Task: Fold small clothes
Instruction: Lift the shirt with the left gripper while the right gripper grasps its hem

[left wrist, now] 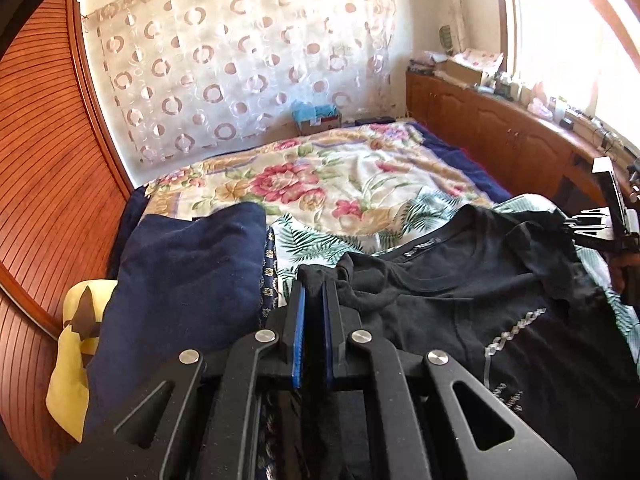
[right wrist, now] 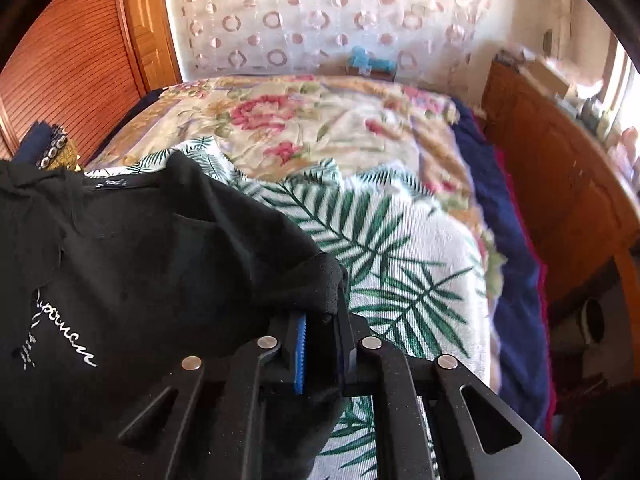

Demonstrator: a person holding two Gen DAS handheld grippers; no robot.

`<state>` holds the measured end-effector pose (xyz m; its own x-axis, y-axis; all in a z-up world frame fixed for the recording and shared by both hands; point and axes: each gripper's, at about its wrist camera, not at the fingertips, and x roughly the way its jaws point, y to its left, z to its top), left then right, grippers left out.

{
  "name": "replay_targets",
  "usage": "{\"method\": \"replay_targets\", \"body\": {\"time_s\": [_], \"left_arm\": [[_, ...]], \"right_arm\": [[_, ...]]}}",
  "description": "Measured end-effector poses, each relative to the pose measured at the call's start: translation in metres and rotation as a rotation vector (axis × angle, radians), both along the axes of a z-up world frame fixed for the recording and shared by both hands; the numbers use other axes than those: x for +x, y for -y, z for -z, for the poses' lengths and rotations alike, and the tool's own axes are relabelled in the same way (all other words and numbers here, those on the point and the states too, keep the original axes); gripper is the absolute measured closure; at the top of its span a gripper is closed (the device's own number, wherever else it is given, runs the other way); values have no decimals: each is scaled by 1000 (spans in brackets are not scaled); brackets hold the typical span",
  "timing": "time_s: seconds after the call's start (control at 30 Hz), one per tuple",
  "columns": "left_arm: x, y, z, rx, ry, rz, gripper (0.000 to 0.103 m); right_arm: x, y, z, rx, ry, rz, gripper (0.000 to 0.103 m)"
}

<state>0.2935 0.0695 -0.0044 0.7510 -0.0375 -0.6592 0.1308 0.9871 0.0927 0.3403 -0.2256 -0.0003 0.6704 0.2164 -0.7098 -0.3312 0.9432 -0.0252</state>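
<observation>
A black T-shirt [left wrist: 460, 300] with white lettering lies spread on the bed, its neckline facing away from me. My left gripper [left wrist: 316, 280] is shut on a bunched edge of the shirt near its left shoulder, and black cloth shows between the blue pads. In the right wrist view the same T-shirt [right wrist: 140, 260] fills the left side. My right gripper [right wrist: 324, 304] is shut on the shirt's right sleeve edge, which is pinched between its fingers. The right gripper [left wrist: 576, 224] also shows at the right edge of the left wrist view.
Under the shirt is a white palm-leaf cloth [right wrist: 400, 260] on a floral bedspread [right wrist: 300, 120]. A navy garment [left wrist: 180, 280] and a yellow item [left wrist: 68, 380] lie to the left. A wooden cabinet [left wrist: 500, 132] runs along the right, a slatted wardrobe [left wrist: 48, 160] along the left.
</observation>
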Motion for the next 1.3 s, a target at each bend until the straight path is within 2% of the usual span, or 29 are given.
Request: {"method": "replay_targets", "body": {"time_s": [0.13,0.3,0.57,0.83,1.0,1.17,1.3], "left_arm": [[-29,1,-14,-26,41,21,95],[-76,-1,-34,-51,106,37,95],[-162,-9,-40,-89,161,45,95],[-247,-16,-32,-144,196,16,95],[-283,-22,-27,-150,215,11,95],[-306,-31,-4,-164,177,-16,95],[-309,-33,29,-190,111,-32,95]], "right_arm": [[-34,0,-24,44,94,-17,94],[-96,5,-48,78,190,-36,94],[-211,30,-53,97,274,-61,94],[-304,51,-52,88,306,-70,94],[-348,54,-47,76,302,-111,94],[-379,62,-43,75,273,-124,94],[-395,64,-33,69,235,-114,94]]}}
